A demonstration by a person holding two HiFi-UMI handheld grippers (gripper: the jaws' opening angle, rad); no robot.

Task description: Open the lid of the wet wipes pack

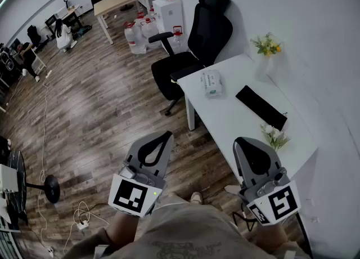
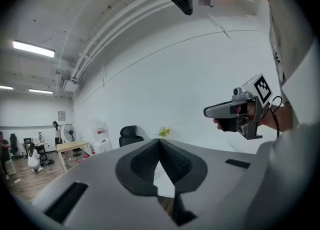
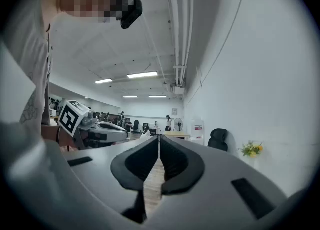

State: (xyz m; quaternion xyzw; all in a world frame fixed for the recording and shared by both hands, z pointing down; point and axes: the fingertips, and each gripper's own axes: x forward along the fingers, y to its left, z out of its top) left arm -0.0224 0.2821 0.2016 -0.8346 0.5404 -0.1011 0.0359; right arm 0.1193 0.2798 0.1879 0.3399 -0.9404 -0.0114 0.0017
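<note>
The wet wipes pack (image 1: pixel 212 82), white with a green label, lies flat near the far left end of the white desk (image 1: pixel 236 123), lid down. My left gripper (image 1: pixel 167 134) is held over the wooden floor, well short of the desk, with its jaws shut and nothing in them (image 2: pixel 159 140). My right gripper (image 1: pixel 238 141) hovers at the desk's near edge, also shut and empty (image 3: pixel 158 137). Both grippers are far from the pack. Neither gripper view shows the pack.
A black flat bar (image 1: pixel 260 107) lies on the desk right of the pack. Flowers stand at the far corner (image 1: pixel 267 44) and near my right gripper (image 1: pixel 275 135). A black office chair (image 1: pixel 197 44) sits beyond the desk's left end. Water jugs (image 1: pixel 138 34) stand behind.
</note>
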